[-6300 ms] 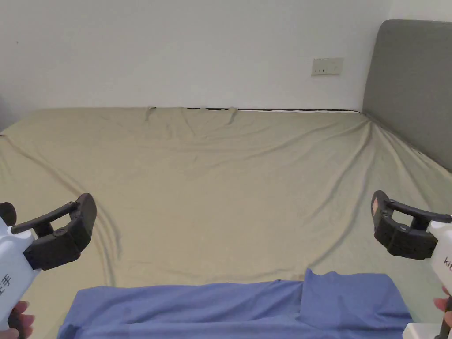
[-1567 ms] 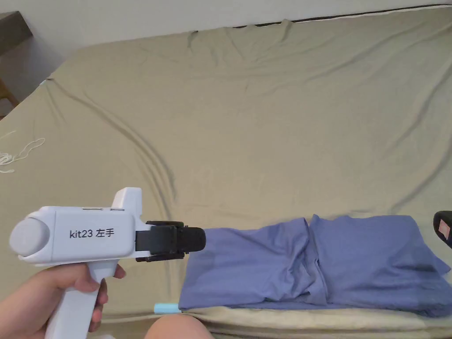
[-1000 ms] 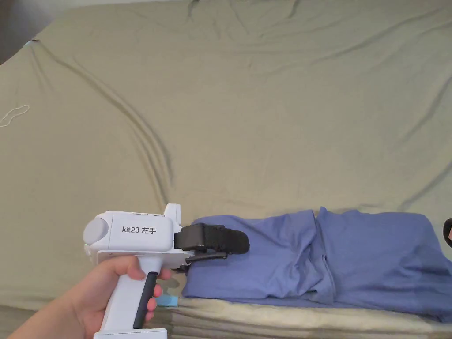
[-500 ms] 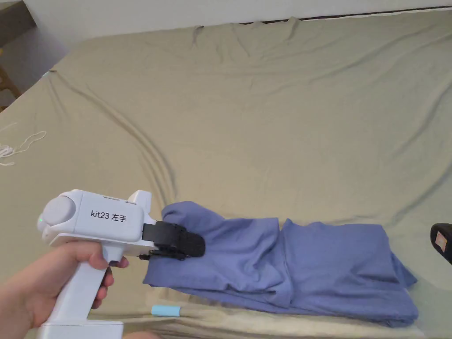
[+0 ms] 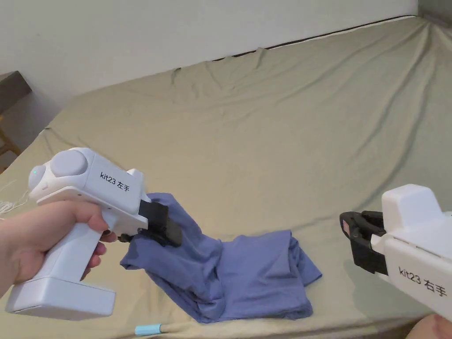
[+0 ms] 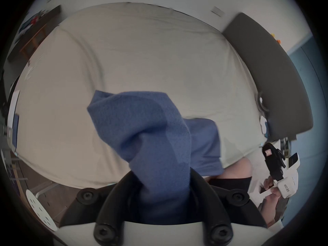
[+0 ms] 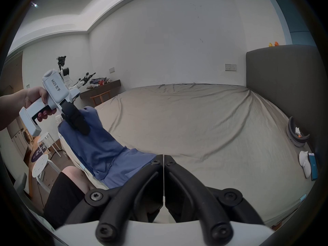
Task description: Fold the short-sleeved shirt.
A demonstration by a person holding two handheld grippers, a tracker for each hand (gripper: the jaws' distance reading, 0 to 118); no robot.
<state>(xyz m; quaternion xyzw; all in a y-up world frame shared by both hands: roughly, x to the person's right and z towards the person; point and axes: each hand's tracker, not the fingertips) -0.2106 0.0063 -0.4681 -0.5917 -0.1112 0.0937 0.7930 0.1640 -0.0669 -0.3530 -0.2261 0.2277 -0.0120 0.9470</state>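
Bed [image 5: 273, 145]: broad mattress under a creased olive-tan sheet, with a grey padded headboard [image 7: 284, 90] at its right end and a white wall behind its far edge. Shirt [image 5: 247, 273]: soft blue knit, bunched into loose folds at the bed's near edge, left of centre; its right part lies on the sheet, its left end is raised off it in a peak. Left gripper [image 5: 165, 229]: white pistol-shaped housing held in a hand [image 5: 39, 238], black jaws pressed together on the raised end of the shirt; in the left gripper view the cloth [image 6: 159, 143] rises from between both jaws. Right gripper [image 5: 353, 234]: white housing, black jaws, above the near edge towards the right, apart from the shirt; in the right gripper view its jaws meet along a thin seam with nothing between them [image 7: 163, 161]. Small light-blue cylinder [image 5: 148, 329]: lies at the bed's near edge, below the shirt's left part.
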